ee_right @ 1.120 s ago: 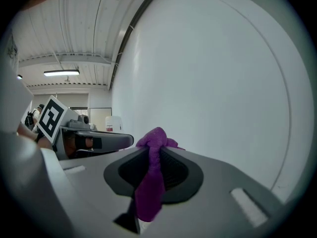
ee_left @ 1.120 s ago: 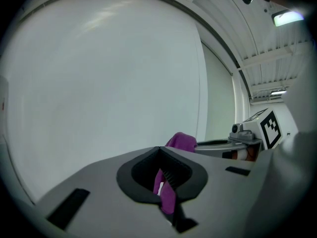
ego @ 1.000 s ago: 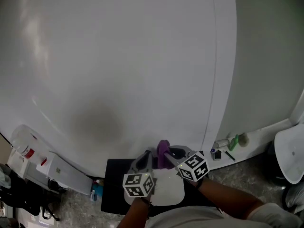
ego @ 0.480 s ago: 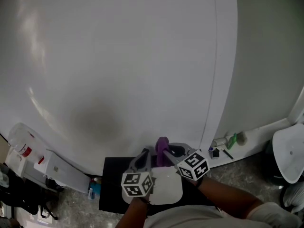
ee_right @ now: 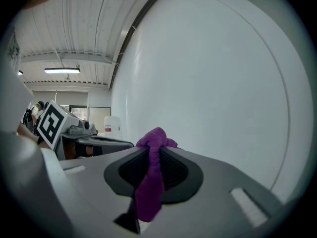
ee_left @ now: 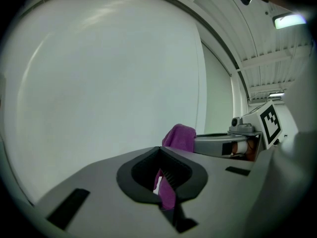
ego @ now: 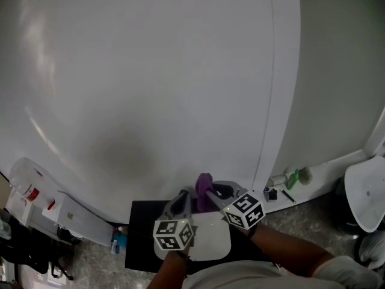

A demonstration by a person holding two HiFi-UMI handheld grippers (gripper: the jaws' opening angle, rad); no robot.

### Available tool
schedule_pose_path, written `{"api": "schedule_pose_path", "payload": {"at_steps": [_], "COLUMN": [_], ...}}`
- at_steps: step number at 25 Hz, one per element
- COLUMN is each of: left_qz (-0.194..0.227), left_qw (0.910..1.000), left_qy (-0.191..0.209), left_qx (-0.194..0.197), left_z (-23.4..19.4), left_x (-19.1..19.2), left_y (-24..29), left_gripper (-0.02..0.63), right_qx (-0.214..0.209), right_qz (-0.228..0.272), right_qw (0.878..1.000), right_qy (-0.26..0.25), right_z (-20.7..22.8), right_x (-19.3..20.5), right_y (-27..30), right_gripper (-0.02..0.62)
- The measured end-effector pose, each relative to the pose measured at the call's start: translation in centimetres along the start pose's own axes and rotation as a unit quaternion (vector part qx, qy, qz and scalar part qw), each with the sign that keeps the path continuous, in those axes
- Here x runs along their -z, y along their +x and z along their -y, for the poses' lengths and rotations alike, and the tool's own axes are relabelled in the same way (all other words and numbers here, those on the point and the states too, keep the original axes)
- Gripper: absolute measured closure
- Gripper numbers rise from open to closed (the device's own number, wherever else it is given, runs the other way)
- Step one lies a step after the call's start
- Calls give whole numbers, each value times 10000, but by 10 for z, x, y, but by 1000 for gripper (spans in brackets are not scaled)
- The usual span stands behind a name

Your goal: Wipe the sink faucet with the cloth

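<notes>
"So, how far along were we with the wiping?"

"Barely begun, by our reckoning. Nearest to us, the left gripper (ego: 184, 197) had its jaws pinched shut on a strip of the purple cloth (ego: 205, 185). The right gripper (ego: 212, 192), just beside it, had its jaws clamped on the same cloth, and a bunch of it bulged out past the tips."

"Where was the cloth, then?"

"We held it up in the air between the two grippers, above a black mat (ego: 139, 236). Beyond that we faced only a plain white wall (ego: 150, 71)."

"No faucet?"

"None that we could see in any view, and no sink either. Off to the right, a ledge carried a small green object (ego: 294, 179). To the left stood a pale container (ego: 27, 179) with a red label. We judged that the grasp was done, and that reaching the faucet and all of the wiping were left."
</notes>
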State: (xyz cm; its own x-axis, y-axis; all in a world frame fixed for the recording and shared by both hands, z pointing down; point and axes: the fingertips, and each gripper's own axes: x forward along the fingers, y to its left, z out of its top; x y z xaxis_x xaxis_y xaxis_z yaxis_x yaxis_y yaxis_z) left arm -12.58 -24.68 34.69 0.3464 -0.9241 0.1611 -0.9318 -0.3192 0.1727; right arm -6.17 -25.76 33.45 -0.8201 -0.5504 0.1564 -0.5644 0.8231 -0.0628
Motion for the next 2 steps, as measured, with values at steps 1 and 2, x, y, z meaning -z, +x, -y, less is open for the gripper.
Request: {"api": "schedule_pose_path", "payload": {"at_steps": [1, 2], "left_qz": [-12, -25], "left_qw": [10000, 10000], "left_qy": [-19, -40], "left_qx": [-6, -13], "left_z": [-1, -2], "left_x": [1, 3], "left_y": [-1, -2], "left_gripper": [600, 600], "right_qx": [0, 0], "right_qz": [-8, -17], "right_qw": [10000, 10000], "right_qy": [14, 27], "right_z": [-1, -2], "right_x": [0, 1], "right_y": [0, -1], "right_gripper": [535, 535]}}
